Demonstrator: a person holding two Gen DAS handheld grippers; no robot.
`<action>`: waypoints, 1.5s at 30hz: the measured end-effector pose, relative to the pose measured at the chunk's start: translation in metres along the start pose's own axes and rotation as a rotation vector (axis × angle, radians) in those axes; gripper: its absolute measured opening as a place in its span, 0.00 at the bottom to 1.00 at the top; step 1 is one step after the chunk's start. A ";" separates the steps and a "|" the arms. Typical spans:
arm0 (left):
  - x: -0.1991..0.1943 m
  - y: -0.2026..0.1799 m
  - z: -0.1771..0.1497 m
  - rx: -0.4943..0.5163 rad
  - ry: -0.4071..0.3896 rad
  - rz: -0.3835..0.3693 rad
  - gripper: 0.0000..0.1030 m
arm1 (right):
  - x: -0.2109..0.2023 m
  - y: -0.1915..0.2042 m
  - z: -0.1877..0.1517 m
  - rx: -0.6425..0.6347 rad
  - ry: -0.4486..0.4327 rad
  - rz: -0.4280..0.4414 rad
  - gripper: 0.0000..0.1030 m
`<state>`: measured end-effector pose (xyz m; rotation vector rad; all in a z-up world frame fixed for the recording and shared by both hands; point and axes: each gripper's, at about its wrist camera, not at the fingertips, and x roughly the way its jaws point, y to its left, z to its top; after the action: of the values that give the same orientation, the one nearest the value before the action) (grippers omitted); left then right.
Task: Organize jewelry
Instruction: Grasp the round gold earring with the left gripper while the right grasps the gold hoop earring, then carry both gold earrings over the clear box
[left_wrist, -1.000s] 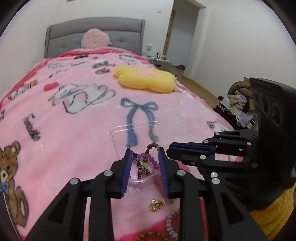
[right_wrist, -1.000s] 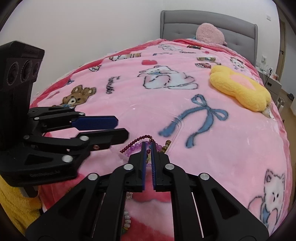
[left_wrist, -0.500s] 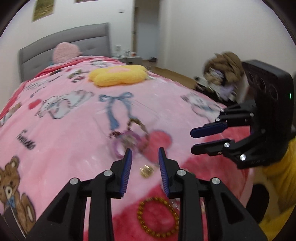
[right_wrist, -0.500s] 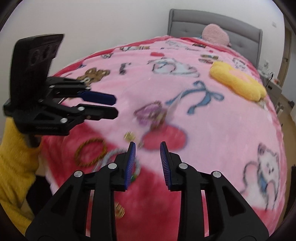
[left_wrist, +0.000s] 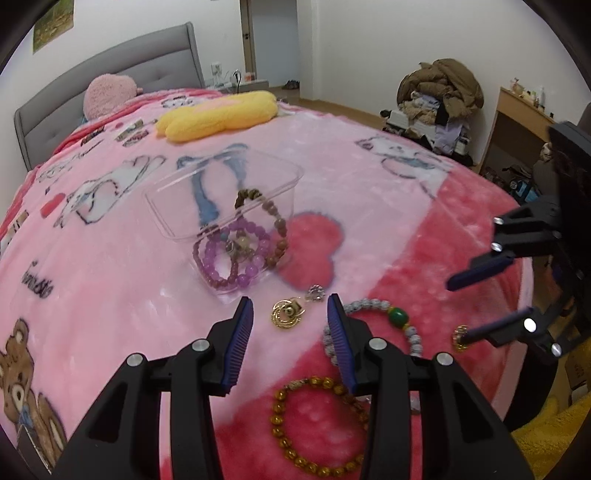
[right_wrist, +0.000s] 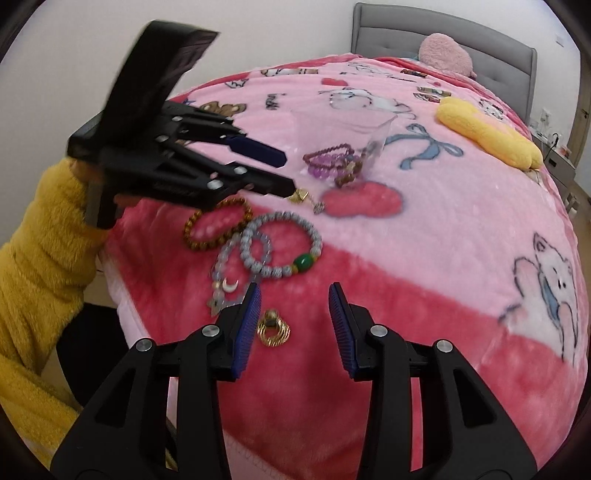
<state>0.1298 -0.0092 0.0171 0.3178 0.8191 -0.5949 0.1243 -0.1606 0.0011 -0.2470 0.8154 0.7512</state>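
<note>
A clear plastic box (left_wrist: 173, 201) lies on the pink blanket with purple and brown bead bracelets (left_wrist: 242, 254) in it; it also shows in the right wrist view (right_wrist: 373, 129). My left gripper (left_wrist: 290, 321) is open and empty just above a gold brooch (left_wrist: 287, 314). Near it lie a grey bead bracelet with a green bead (left_wrist: 397, 316) and an amber bead bracelet (left_wrist: 314, 424). My right gripper (right_wrist: 294, 314) is open and empty, over a gold ring-shaped piece (right_wrist: 274, 330). A pale bead bracelet with a moon charm (right_wrist: 231, 284) lies to its left.
A yellow plush cushion (left_wrist: 218, 114) and a pink pillow (left_wrist: 107, 94) lie farther up the bed. A grey headboard (left_wrist: 110, 70) stands behind. A clothes pile (left_wrist: 439, 92) and a wooden desk (left_wrist: 517, 118) are to the right of the bed.
Both grippers pulled back from the box and opened wider. The right gripper was shut over the box a second ago; the beads now lie in the box.
</note>
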 end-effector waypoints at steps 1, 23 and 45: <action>0.004 0.001 0.001 -0.003 0.013 -0.002 0.40 | 0.001 0.000 -0.002 0.000 0.005 0.003 0.36; 0.034 0.010 0.002 -0.092 0.098 0.044 0.24 | 0.010 0.019 -0.012 -0.082 0.053 -0.074 0.15; -0.014 0.013 0.008 -0.121 -0.040 0.033 0.16 | -0.005 0.018 0.003 -0.067 0.007 -0.072 0.15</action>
<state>0.1348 0.0020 0.0334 0.2073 0.8064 -0.5172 0.1114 -0.1487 0.0079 -0.3377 0.7846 0.7114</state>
